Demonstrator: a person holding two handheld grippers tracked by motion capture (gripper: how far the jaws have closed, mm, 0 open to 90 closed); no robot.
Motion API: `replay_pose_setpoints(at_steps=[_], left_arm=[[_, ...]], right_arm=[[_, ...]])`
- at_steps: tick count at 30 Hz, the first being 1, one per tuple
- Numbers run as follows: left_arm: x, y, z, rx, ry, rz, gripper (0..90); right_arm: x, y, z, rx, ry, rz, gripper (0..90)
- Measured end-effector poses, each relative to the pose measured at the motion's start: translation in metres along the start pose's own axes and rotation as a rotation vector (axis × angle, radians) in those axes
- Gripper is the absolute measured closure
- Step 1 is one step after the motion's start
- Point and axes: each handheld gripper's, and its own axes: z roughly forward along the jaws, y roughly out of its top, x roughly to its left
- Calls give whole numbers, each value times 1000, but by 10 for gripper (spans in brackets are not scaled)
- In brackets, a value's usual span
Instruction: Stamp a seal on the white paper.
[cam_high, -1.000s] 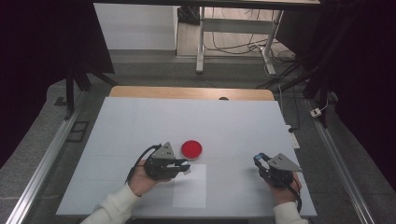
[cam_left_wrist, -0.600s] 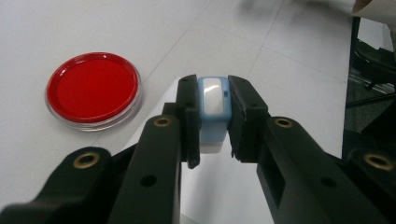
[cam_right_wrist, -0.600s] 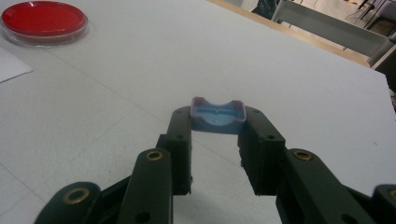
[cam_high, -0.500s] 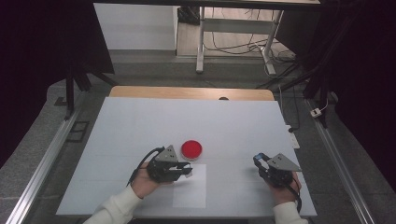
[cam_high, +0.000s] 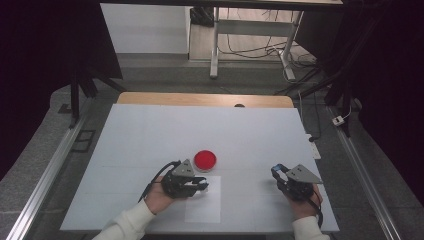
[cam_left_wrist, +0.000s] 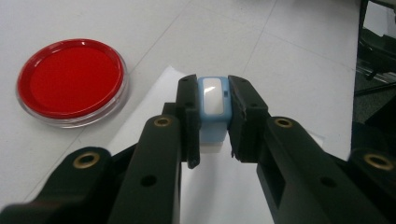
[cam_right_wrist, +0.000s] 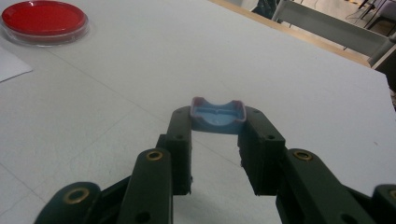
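My left gripper (cam_left_wrist: 213, 116) is shut on a small light-blue stamp (cam_left_wrist: 215, 95) with a white face, held over a white paper sheet (cam_left_wrist: 233, 191). In the high view the left gripper (cam_high: 200, 186) lies over the top of the paper (cam_high: 204, 206), just below a round red ink pad (cam_high: 205, 159). The red ink pad (cam_left_wrist: 71, 79) sits in a clear dish to the left of the jaws. My right gripper (cam_right_wrist: 217, 126) is shut on a blue cap (cam_right_wrist: 217, 112), hollow side up, low over the table. The right gripper (cam_high: 278, 173) rests at the near right.
The white table top (cam_high: 150, 135) has a wooden strip along its far edge (cam_high: 205, 99). Metal rails (cam_high: 47, 175) run along both sides. Cables and a frame (cam_high: 250, 35) lie on the floor beyond. The red ink pad (cam_right_wrist: 43, 18) and a paper corner (cam_right_wrist: 11, 63) show at the far left of the right gripper view.
The left gripper has edged slightly to the right over the paper with the stamp still in it. The right gripper has kept still.
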Motion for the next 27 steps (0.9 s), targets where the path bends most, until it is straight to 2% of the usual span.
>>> replay_pose_setpoints(at_steps=[27], left_arm=[[-2,-4,11,29,7,9,752]], right_arm=[[0,0,1,1,3,-1,656]])
